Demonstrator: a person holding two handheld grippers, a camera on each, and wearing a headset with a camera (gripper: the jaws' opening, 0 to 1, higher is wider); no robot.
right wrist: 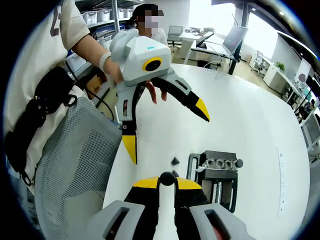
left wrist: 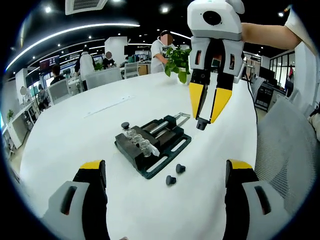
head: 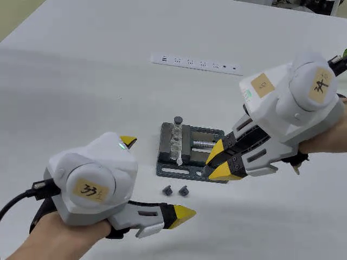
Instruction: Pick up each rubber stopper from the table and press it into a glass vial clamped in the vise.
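A dark vise [head: 187, 172] on the white table clamps a row of clear glass vials [head: 176, 143]; the far vial carries a grey stopper [head: 178, 120]. Two loose grey stoppers [head: 167, 190] [head: 184, 190] lie just in front of the vise. My right gripper [head: 217, 166] hovers by the vise's right side, shut on a dark rubber stopper [right wrist: 167, 178] at its yellow tips; the held stopper [left wrist: 201, 124] hangs above the table. My left gripper [head: 157, 179] is open at the near left, its jaws spread wide around the loose stoppers [left wrist: 171, 180] without touching them.
A white power strip [head: 195, 62] lies on the table behind the vise. A grey mesh chair [right wrist: 75, 165] stands at the table's near edge. Desks, screens and other people fill the room beyond the table.
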